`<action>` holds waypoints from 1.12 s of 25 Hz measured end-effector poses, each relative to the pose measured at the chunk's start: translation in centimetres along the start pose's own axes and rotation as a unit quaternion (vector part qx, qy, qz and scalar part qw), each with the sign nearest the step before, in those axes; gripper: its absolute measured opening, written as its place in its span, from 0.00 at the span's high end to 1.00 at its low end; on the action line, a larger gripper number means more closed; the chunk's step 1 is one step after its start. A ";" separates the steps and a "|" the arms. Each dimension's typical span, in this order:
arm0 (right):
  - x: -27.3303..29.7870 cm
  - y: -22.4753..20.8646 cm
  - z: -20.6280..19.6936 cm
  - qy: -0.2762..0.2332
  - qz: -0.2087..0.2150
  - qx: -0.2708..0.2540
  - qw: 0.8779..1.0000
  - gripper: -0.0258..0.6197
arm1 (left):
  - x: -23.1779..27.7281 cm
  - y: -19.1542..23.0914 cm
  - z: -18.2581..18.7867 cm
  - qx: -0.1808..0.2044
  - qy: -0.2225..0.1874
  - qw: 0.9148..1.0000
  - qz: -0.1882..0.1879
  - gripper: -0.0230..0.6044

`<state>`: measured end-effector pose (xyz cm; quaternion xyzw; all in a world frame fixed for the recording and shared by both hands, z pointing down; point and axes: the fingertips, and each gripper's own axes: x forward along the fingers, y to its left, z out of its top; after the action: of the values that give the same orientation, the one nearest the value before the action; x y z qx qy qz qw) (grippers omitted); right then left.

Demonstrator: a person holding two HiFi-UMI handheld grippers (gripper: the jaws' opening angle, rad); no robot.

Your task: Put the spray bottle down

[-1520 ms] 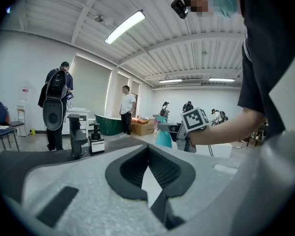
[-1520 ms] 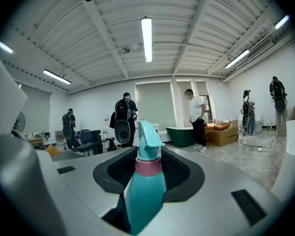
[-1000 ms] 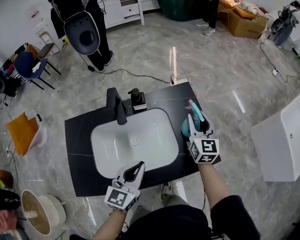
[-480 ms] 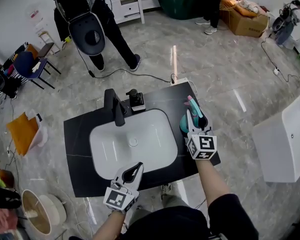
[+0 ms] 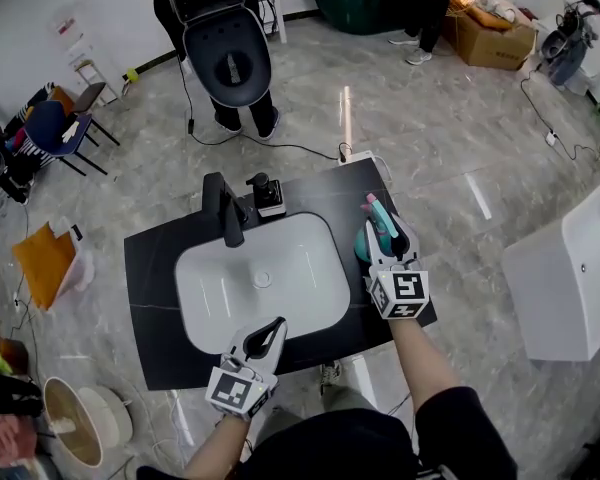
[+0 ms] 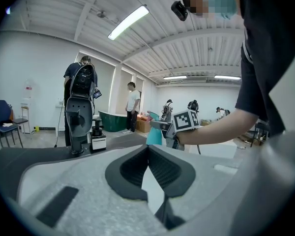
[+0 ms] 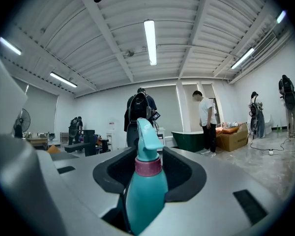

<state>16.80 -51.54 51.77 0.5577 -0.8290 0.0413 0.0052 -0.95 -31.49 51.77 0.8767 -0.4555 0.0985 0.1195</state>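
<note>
Spray bottle: we see a teal spray bottle point(image 7: 146, 191) with a pink collar point(image 7: 147, 165), standing upright between the jaws of the right gripper point(image 5: 391, 234).
Bottle against the jaws: in the right gripper view its body fills the gap between the two dark pads point(image 7: 187, 168), while its neck and trigger head rise above them.
Right gripper: we read it as clamped on the bottle's body, a pad pressing each side.
Bottle's place: in the head view it is just right of the white basin point(image 5: 220, 298), over the right end of the black countertop point(image 5: 150, 268).
Bottle's footing: we cannot tell whether its base touches the countertop or hangs just above it.
Marker cube: the right gripper's cube point(image 5: 400, 293) sits on the near side of the bottle, right of the basin's front corner.
Left gripper: the left gripper point(image 6: 148, 149) is pinched together at the tips with nothing between them; it hangs at the basin's front edge, well apart from the bottle.
Faucet: a black faucet point(image 5: 220, 208) stands at the basin's far rim.
Soap dispenser: a pump dispenser point(image 5: 264, 193) stands just right of the faucet, behind the basin.
</note>
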 end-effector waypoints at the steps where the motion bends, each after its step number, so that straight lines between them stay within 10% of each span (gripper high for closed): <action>1: 0.0 0.1 -0.1 0.004 0.004 0.002 1.000 0.72 | 0.1 -0.1 0.0 0.001 0.000 1.000 -0.001 0.95; 28: -6.8 1.0 0.6 0.035 0.018 0.012 0.999 0.62 | 1.2 -1.8 2.9 0.004 -0.046 0.999 -0.017 0.95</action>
<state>18.46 -44.90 50.75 0.5413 -0.8374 0.0705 0.0270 1.40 -32.26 49.11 0.8887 -0.4447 0.0577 0.0961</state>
